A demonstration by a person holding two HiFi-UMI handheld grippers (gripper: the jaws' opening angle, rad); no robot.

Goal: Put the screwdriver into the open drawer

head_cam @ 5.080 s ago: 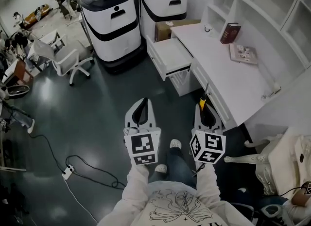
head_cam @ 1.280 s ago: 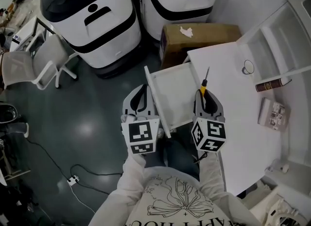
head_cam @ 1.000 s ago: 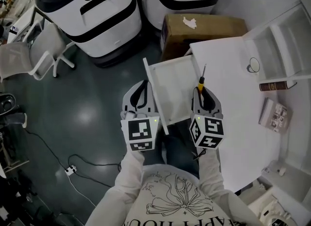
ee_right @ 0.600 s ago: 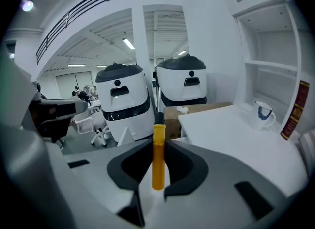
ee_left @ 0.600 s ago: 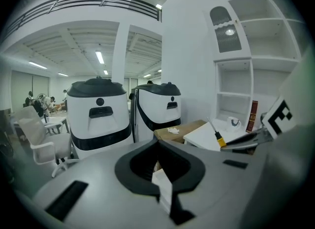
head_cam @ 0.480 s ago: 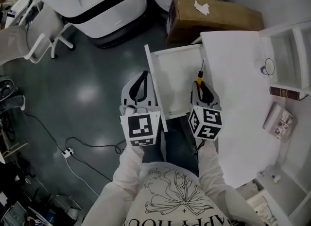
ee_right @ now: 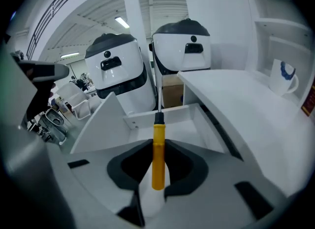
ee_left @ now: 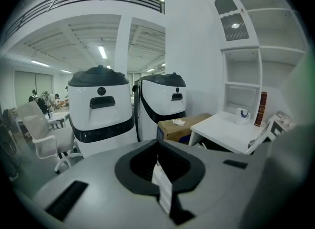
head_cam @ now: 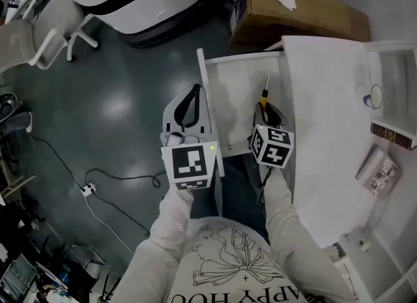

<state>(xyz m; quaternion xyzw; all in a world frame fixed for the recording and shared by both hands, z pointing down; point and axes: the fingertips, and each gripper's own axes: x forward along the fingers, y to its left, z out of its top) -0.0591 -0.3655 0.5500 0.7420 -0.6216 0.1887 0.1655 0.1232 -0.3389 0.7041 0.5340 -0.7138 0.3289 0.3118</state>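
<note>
right claw (head_cam: 266, 109) clamped on screwdriver (head_cam: 264, 94), now lowered over open drawer (head_cam: 233, 93), tip toward 12 o'clock | left claw (head_cam: 194, 93) together, empty | release looks next

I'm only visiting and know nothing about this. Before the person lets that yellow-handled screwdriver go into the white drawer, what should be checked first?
1. Grip: ok. The right gripper has its jaws closed on the screwdriver, on its yellow handle.
2. Drawer open: ok. The drawer is pulled out from the desk.
3. Tool over the drawer: ok. In the head view the shaft points over the drawer's white floor.
4. Room ahead of the tip: ok. Bare drawer floor shows there.
5. Other hand out of the way: ok. The left gripper is shut, empty and outside the drawer's left wall.
6. Height above the drawer floor: cannot tell.
</note>
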